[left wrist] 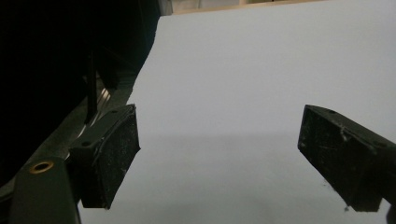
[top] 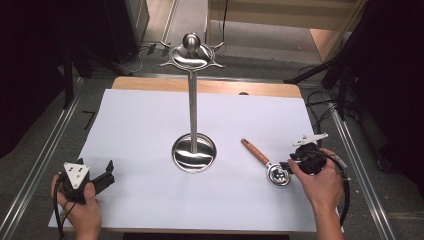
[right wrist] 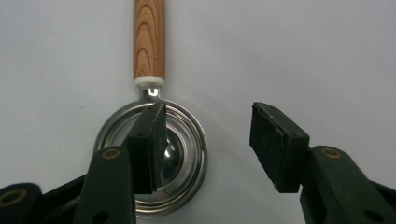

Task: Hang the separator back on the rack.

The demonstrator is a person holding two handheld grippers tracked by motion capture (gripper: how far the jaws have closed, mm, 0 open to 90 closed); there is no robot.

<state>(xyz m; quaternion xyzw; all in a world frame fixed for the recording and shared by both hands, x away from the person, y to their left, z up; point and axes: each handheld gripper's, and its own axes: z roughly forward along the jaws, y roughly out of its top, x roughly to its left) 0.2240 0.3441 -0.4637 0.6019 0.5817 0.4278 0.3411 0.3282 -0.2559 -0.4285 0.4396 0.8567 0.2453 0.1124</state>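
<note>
Our right tongs (right wrist: 208,149) stood apart, one jaw over the ladle's (right wrist: 152,140) bowl, gripping nothing | ladle lay on the table (top: 150,125) right of the stand (top: 193,150) | our left tongs (left wrist: 219,158) gaped wide

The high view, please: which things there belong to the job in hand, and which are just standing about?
In the job:
- ladle with wooden handle
- right gripper, open, one jaw over the bowl

Standing about:
- steel hanging stand
- left gripper, open over the white sheet

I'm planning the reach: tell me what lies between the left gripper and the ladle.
In the high view, between the left gripper and the ladle stands the metal stand's round base on white paper.
</note>
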